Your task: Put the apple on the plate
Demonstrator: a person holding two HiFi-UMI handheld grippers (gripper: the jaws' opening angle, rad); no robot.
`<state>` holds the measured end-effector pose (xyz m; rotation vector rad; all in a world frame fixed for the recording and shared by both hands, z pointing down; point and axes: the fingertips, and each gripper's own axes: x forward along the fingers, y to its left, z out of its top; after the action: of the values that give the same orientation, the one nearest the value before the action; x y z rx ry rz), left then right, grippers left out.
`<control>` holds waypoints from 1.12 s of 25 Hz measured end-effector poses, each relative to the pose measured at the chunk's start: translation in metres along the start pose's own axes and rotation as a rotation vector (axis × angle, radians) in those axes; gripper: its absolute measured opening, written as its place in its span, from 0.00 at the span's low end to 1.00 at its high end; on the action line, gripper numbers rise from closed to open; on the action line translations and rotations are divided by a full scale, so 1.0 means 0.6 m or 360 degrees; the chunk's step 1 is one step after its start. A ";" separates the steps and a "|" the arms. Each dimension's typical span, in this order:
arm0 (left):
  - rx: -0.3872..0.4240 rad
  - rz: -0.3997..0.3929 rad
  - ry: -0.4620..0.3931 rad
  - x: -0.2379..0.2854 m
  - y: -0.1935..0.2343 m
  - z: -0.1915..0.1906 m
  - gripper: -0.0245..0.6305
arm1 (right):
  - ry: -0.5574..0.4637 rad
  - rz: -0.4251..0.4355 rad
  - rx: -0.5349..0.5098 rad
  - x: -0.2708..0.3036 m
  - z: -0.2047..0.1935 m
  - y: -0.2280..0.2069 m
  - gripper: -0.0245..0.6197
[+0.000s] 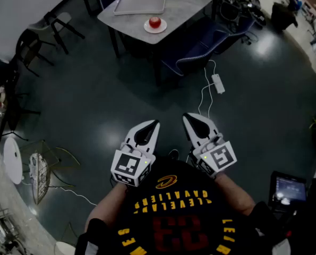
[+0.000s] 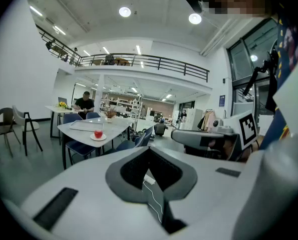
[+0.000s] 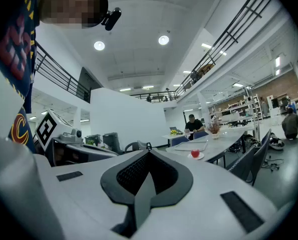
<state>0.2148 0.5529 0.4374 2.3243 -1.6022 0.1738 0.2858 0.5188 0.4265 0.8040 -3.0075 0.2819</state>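
Observation:
A red apple sits on a small white plate near the front edge of a grey table, far ahead across the floor. The left gripper view shows the apple and plate small at the left. In the right gripper view the apple and plate lie right of centre. My left gripper and right gripper are held close to my body, side by side. Both are shut with nothing in them.
A rectangular tray lies on the table behind the plate. Blue chairs stand at the table's near side. A power strip with white cable lies on the floor ahead. Black chairs stand left. A person sits at a far table.

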 end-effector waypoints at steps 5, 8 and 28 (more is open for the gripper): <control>-0.0029 0.0012 0.0010 0.002 0.007 -0.004 0.04 | 0.0003 -0.0019 -0.0005 0.006 -0.001 -0.006 0.05; -0.0033 0.0032 0.0014 0.002 0.014 0.000 0.04 | -0.0012 -0.0038 0.0074 0.011 0.000 -0.011 0.05; -0.0171 -0.0025 0.0016 0.109 0.333 0.089 0.04 | 0.0174 -0.0128 0.0079 0.349 0.008 -0.073 0.05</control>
<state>0.0494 0.4128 0.4416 2.2507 -1.5485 0.0929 0.1260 0.3774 0.4419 0.8801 -2.8695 0.3862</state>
